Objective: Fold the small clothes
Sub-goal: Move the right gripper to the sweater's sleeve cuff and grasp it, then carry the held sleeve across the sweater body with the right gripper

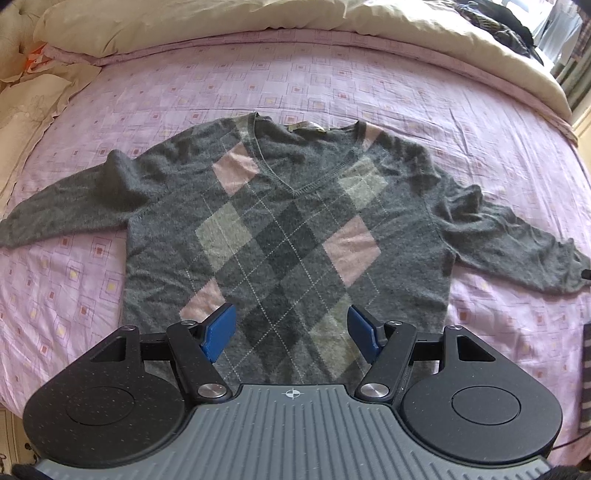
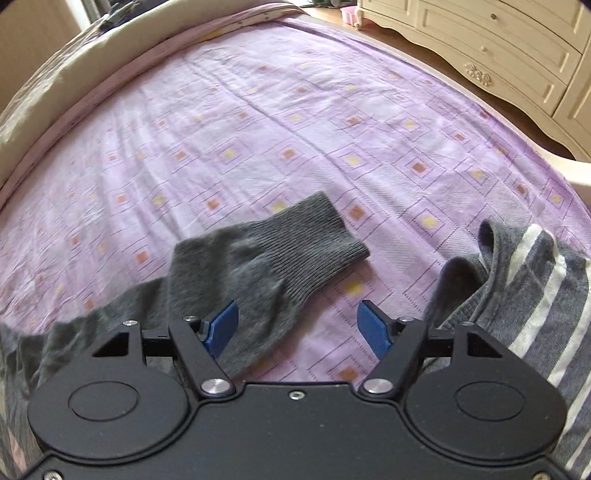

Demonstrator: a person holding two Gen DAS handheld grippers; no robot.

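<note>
A grey argyle V-neck sweater (image 1: 288, 229) lies flat, front up, on the pink patterned bedsheet (image 1: 332, 85), both sleeves spread out to the sides. My left gripper (image 1: 291, 328) is open and empty, hovering over the sweater's lower hem. In the right wrist view the sweater's right sleeve cuff (image 2: 295, 240) lies on the sheet. My right gripper (image 2: 297, 326) is open and empty, just above the sleeve, its left finger over the grey fabric.
A grey garment with white stripes (image 2: 535, 288) lies at the right. A cream duvet (image 1: 258, 22) is bunched along the far side of the bed. A cream dresser (image 2: 498, 44) stands beyond the bed edge.
</note>
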